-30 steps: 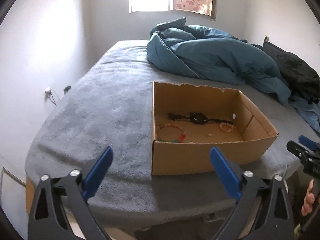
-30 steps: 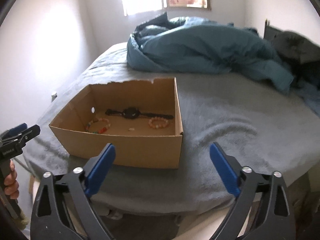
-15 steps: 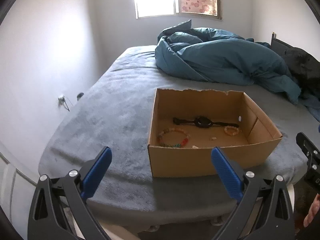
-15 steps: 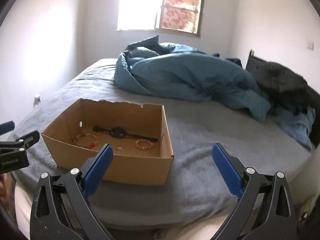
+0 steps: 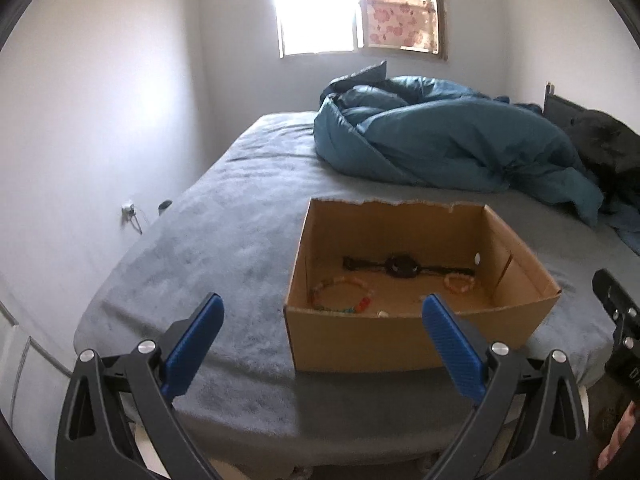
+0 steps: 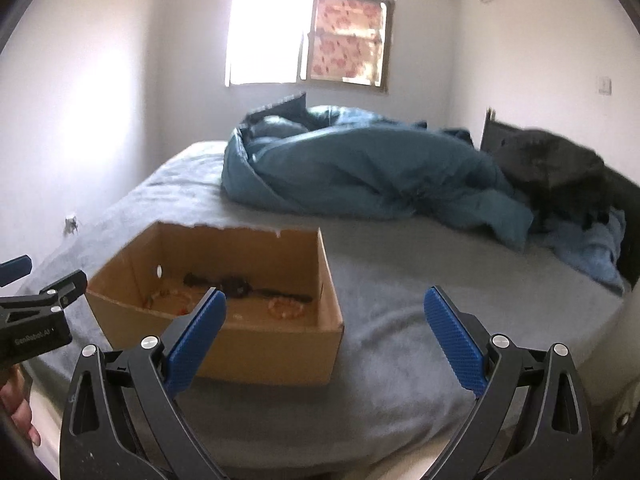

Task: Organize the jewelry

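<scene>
My left gripper [image 5: 322,316] and right gripper [image 6: 324,312] both hover with fingers spread, holding nothing. Ahead of them, on the bed [image 5: 224,240], the cardboard box [image 5: 400,340] holds a black watch [image 5: 402,266] and two beaded bracelets [image 5: 344,294].

Open cardboard box [image 5: 400,340] sat on the bed, top edge torn, jewelry on its floor. Black watch [image 5: 400,266] lay flat, strap stretched out, toward the back wall at 12 o'clock. Larger beaded bracelet [image 5: 344,294], pale beads with red and teal ones, lay at 8 o'clock of the watch. Small peach beaded bracelet [image 5: 460,283] lay at 4 o'clock, near the right wall. Pieces apart.
</scene>
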